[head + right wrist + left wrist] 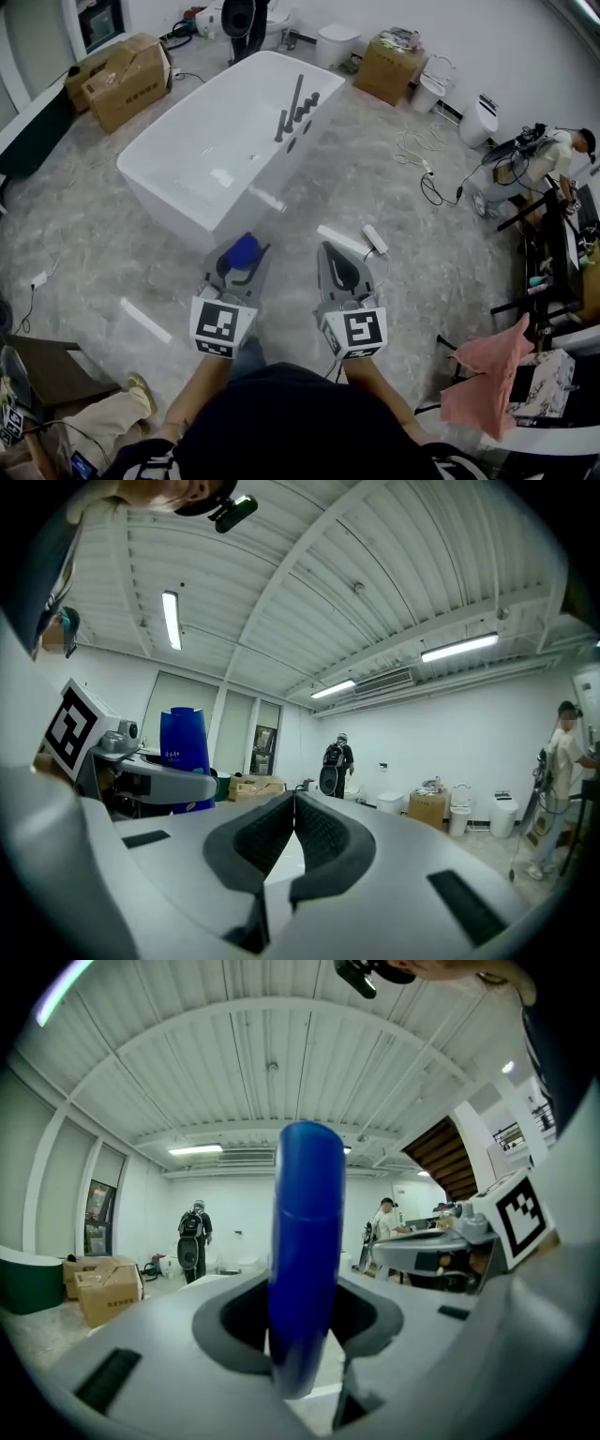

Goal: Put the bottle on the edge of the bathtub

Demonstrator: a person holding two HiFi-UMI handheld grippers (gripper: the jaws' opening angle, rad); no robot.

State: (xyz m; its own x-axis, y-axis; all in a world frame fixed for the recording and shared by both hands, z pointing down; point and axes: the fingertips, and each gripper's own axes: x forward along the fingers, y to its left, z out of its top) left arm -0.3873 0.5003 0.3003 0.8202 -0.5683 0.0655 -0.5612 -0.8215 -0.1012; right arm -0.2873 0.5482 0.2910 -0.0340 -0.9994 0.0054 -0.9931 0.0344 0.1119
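- Head view shows both tongs held side by side over the floor (403, 202), just short of the near end of the bathtub (183, 217).
- Left tongs (305, 1327) are clenched on the blue bottle (306, 1241), with the 2 pads pressing its sides.
- Right tongs (293, 836) are closed with nothing in them, the ribbed pads meeting tip to tip.
- The bottle stands roughly upright in the grip, long axis vertical and crosswise to the jaws, top end up.
- It looks narrow from the left gripper view and broad from the right gripper view, so the pads seem to bear on its wide faces.
- The bottle is in the air, off the tub, close to the near rim in the head view.
- The near rim and the long left rim of the tub show as bare white edge.
- Dark tap fittings (295, 108) stand along the far right rim.
- A white strip (342, 240) and a power strip (375, 238) with its cable lie on the floor just past the right tongs.
- Cardboard boxes (127, 80) sit left of the tub, well apart from it.
- Open floor runs along both long sides of the tub.
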